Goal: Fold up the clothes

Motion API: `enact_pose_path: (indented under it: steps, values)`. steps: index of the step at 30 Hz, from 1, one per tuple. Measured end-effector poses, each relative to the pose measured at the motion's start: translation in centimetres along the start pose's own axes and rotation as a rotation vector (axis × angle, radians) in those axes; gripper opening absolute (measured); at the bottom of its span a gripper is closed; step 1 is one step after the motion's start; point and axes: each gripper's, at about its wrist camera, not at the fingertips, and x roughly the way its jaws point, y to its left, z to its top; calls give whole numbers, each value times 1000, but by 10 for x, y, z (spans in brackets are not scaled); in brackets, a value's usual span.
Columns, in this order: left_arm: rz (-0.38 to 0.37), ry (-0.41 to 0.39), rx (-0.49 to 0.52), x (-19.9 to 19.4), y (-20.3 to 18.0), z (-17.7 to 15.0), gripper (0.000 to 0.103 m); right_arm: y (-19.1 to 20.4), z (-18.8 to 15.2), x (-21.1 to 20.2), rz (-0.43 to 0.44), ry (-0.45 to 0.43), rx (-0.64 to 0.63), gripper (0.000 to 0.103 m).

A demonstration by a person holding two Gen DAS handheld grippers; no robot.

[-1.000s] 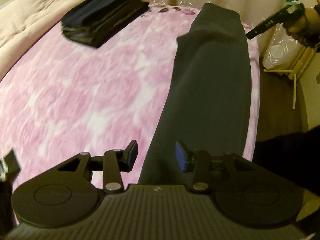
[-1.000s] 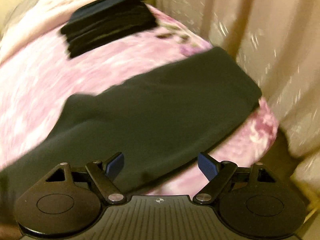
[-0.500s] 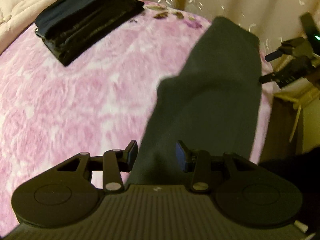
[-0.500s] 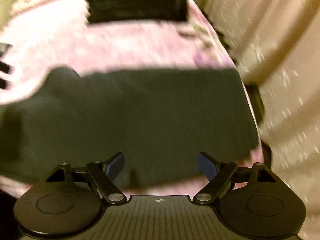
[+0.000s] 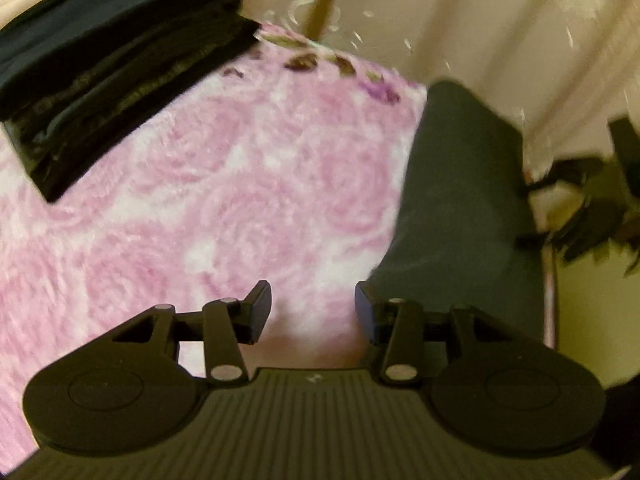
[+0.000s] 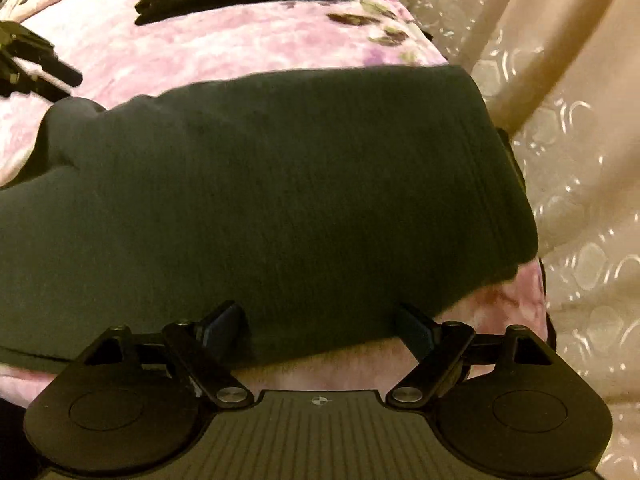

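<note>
The left gripper (image 5: pixel 311 307) is hovering with its two blue-padded fingers spread apart and gripping nothing, over the pink, rose-patterned fleece blanket (image 5: pixel 208 208). The long dark grey folded garment (image 5: pixel 460 208) is lying flat on that blanket just to the right of the left gripper's right finger, stretching away toward the cream curtain (image 5: pixel 480 20). The right gripper (image 6: pixel 320 322) is likewise standing wide open and empty, its fingertips sitting at the near edge of the same dark grey garment (image 6: pixel 272 200), which is filling the view crosswise ahead of it. A stack of folded black clothes (image 5: pixel 116 68) is resting well apart at the blanket's far side.
</note>
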Motion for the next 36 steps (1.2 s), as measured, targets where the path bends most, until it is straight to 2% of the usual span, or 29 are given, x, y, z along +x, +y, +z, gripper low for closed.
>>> enact_pose_path:
  steps: [4, 5, 9, 11, 17, 23, 24, 25, 28, 30, 32, 36]
  values:
    - [-104, 67, 195, 25, -2, -9, 40, 4, 0, 3, -31, -14, 16, 86]
    - [-149, 77, 218, 31, -4, -9, 40, 5, 0, 3, -39, -19, 15, 86]
    - [-379, 33, 221, 36, -10, 2, 40, 10, -4, 6, -70, -29, 15, 98]
    - [-400, 19, 224, 40, -15, 7, 42, 7, -5, 8, -73, -25, 33, 101]
    - [-283, 18, 185, 64, -21, 8, 49, 8, 1, 7, -74, -15, 19, 101]
    - [-108, -28, 98, 44, 7, 7, 49, 5, 4, 11, -62, -17, 24, 101]
    - [-78, -24, 70, 40, 12, 5, 38, 5, 5, 12, -61, -17, 25, 101]
    - [-48, -21, 43, 36, 18, 3, 34, 5, 5, 11, -62, -16, 28, 101]
    - [40, -12, -41, 25, 34, -3, 31, 7, 9, 5, -61, -20, 35, 101]
    - [-9, -31, -92, 12, 31, -5, 39, 8, 13, -1, -48, -35, 39, 101]
    - [-122, -41, -179, 5, 27, -7, 46, 9, 15, -5, -19, -54, 69, 101]
    - [-249, -3, -210, 19, 2, -14, 44, 9, 18, -7, 36, -52, 162, 101]
